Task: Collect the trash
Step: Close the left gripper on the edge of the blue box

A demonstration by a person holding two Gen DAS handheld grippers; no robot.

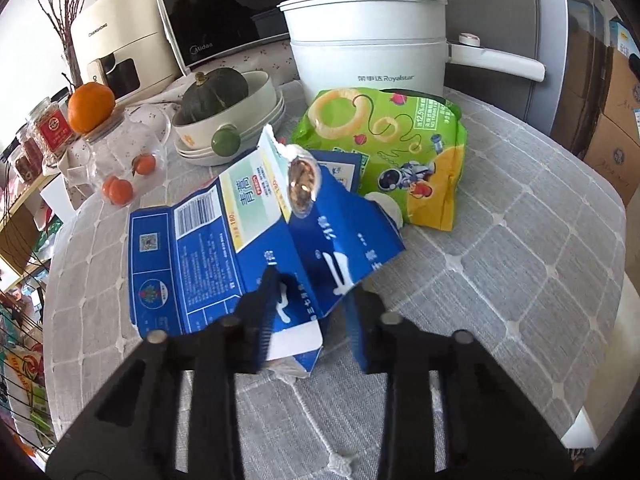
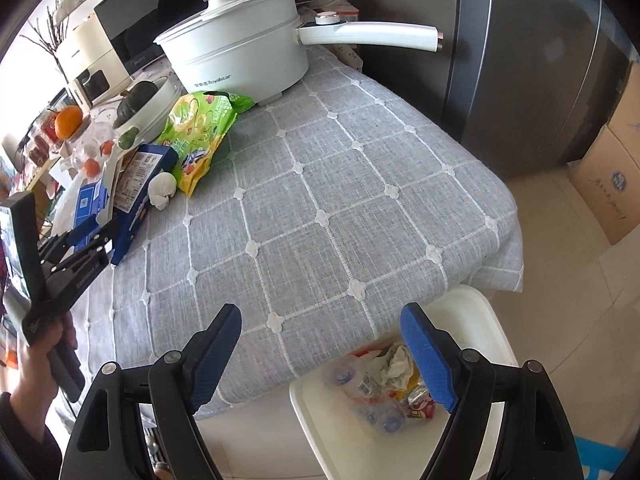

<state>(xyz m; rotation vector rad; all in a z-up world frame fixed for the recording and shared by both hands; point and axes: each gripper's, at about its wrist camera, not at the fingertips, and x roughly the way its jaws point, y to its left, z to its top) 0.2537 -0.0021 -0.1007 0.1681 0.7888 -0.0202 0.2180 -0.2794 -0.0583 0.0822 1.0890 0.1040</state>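
A torn, flattened blue carton [image 1: 256, 248] lies on the grey checked tablecloth [image 1: 500, 264]. My left gripper [image 1: 314, 300] is shut on the carton's near edge; it also shows at the left of the right wrist view [image 2: 102, 236]. A green snack bag [image 1: 384, 152] lies behind the carton, with a white crumpled wad [image 2: 162, 190] beside it. My right gripper [image 2: 320, 324] is open and empty over the table's front edge, above a white bin [image 2: 492, 320] on the floor that holds bottles, tissue and wrappers.
A white Royalstar pot [image 1: 368, 40] stands at the back with its handle pointing right. Bowls with a dark squash [image 1: 216, 94], a green lime, oranges and glass jars sit at the back left. A microwave, a fridge [image 2: 520, 60] and cardboard boxes surround the table.
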